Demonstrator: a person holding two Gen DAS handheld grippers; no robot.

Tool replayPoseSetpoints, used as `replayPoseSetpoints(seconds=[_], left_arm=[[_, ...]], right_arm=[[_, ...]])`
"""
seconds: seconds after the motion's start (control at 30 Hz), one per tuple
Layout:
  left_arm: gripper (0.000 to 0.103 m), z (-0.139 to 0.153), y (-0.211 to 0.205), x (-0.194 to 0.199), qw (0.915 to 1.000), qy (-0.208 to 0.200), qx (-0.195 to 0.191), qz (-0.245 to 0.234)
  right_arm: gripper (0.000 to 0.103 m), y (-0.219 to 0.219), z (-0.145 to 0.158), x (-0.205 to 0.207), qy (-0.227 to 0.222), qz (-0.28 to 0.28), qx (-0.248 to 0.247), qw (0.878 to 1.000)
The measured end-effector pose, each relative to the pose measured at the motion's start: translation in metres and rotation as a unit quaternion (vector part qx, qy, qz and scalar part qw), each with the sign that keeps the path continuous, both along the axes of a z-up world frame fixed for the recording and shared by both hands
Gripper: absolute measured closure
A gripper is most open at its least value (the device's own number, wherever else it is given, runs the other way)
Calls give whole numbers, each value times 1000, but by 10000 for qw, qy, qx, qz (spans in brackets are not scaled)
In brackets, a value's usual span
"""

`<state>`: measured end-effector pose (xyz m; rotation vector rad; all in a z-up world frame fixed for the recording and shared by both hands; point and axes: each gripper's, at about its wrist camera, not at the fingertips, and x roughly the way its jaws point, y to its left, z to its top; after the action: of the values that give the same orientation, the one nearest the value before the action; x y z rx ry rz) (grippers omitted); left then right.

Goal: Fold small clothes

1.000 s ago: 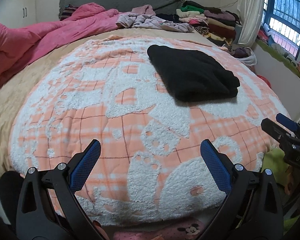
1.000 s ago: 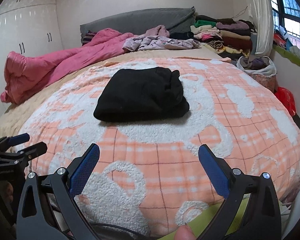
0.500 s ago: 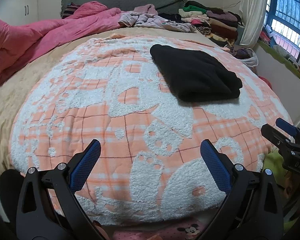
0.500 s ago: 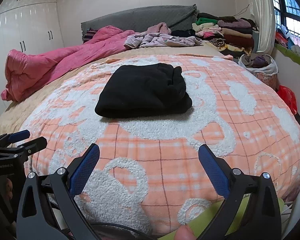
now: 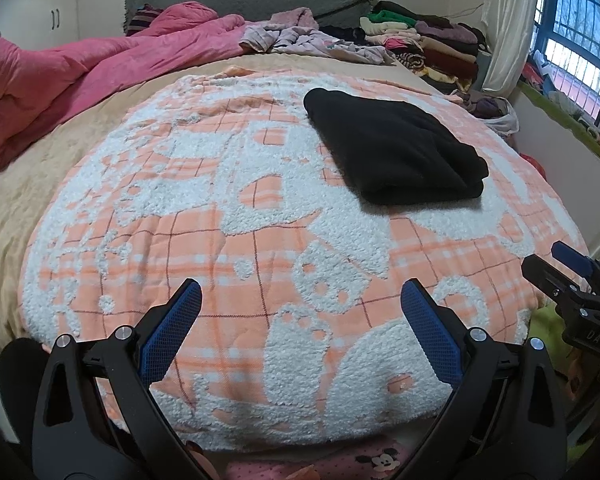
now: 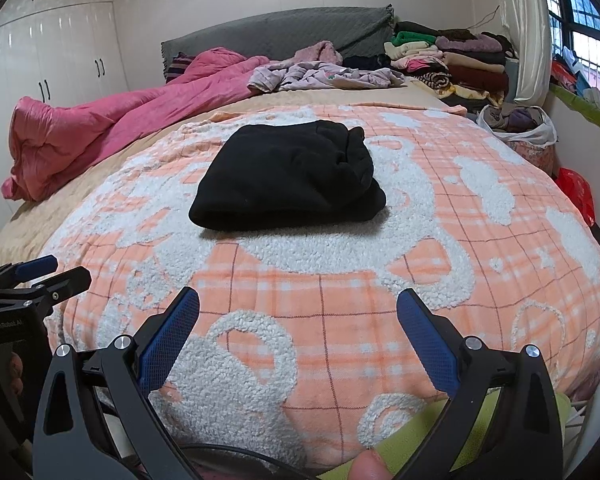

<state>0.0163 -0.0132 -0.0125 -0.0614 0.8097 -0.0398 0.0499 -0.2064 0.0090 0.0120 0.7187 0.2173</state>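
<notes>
Both tongs were held spread and empty above the near edge of the bed. Left tongs (image 5: 300,308) were seen with blue pads wide apart over the orange-and-white blanket (image 5: 228,216), and right tongs (image 6: 298,312) were likewise kept wide apart, nothing being pinched by either. Each pair was also caught at the edge of the other's view, low beside the bed. A black garment (image 6: 288,176), already folded into a thick rectangle, was laid flat on the blanket, well apart from both tongs and farther up the bed, toward the right side in the left view. A crumpled pink quilt (image 6: 100,132) was heaped along the left side, loose pale clothes (image 6: 324,74) were strewn by the grey headboard (image 6: 276,32), and folded clothes (image 6: 452,60) were stacked at the far right corner.
</notes>
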Motion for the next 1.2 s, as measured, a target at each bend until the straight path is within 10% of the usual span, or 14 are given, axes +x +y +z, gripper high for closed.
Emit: replayPoseSetpoints(seconds=[1.2], left_arm=[[10, -1, -1, -1, 9999, 77, 44, 50]], right_arm=[[4, -5, 2, 0, -51, -40, 49, 10000]])
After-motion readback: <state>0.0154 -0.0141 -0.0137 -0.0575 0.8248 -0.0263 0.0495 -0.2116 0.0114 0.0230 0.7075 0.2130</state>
